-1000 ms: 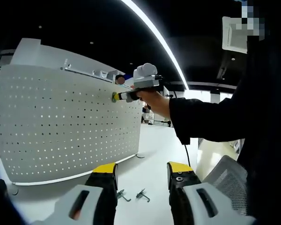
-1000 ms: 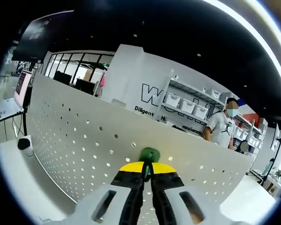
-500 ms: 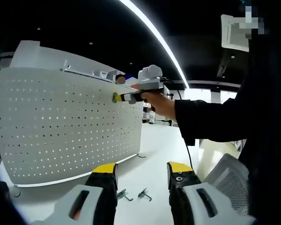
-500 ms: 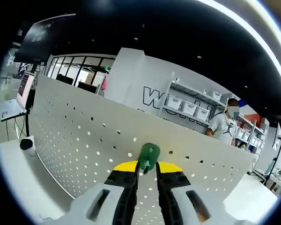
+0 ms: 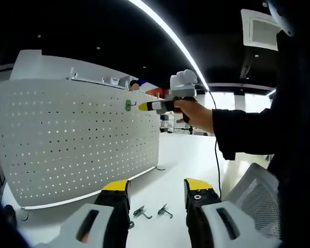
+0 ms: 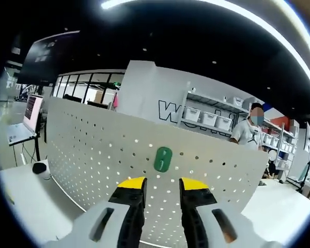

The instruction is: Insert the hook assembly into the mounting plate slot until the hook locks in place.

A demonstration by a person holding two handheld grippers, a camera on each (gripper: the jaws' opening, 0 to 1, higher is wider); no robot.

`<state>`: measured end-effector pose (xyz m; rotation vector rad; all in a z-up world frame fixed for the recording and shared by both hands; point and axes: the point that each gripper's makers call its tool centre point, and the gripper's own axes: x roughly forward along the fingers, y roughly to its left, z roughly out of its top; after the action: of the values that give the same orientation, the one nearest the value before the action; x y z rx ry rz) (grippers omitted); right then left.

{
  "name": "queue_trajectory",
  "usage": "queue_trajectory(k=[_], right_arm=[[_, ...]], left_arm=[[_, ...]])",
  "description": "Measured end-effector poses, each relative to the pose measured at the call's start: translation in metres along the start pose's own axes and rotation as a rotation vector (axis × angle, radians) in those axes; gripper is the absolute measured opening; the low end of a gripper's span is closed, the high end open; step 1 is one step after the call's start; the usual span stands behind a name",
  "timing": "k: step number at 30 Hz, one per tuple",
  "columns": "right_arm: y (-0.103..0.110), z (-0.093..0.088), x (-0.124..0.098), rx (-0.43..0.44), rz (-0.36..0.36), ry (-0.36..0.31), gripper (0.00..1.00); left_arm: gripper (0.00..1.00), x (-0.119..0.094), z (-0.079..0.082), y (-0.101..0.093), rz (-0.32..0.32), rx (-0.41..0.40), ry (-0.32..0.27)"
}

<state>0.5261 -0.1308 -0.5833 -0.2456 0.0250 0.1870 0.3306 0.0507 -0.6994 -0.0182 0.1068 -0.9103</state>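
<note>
A green hook (image 6: 163, 158) hangs on the white perforated mounting plate (image 6: 93, 155), a little beyond my right gripper (image 6: 163, 185), which is open and apart from it. In the left gripper view the same green hook (image 5: 129, 105) sits near the plate's (image 5: 67, 134) upper right corner. The right gripper (image 5: 144, 106), held by a person's hand (image 5: 196, 111), is just right of it. My left gripper (image 5: 156, 187) stands open low over the white table (image 5: 170, 165), with nothing between its jaws.
Two loose metal hooks (image 5: 152, 211) lie on the table ahead of my left jaws. A mesh chair back (image 5: 253, 191) is at right. A person (image 6: 247, 135) stands behind the plate near shelves (image 6: 209, 116). A monitor (image 6: 32, 106) is at far left.
My right gripper opened, let go of the green hook and drew back from the plate. The hook stays on the plate. The left gripper remains open.
</note>
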Motion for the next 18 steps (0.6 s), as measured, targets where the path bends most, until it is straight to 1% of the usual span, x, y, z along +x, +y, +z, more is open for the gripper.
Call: queue_trajectory(k=[11,14,18], right_arm=[[0.021,-0.017,-0.028,0.034,0.045,0.013,0.23],[0.030,-0.028,-0.038,0.046,0.062,0.028,0.23],[0.038,-0.041,-0.045,0.052,0.083,0.048,0.23]], left_arm=[[0.43,-0.001,-0.002,0.001,0.004,0.006,0.009],[0.42,0.000,-0.003,0.000,0.002,0.004,0.014],[0.42,0.001,-0.004,-0.001,-0.002,0.007,0.019]])
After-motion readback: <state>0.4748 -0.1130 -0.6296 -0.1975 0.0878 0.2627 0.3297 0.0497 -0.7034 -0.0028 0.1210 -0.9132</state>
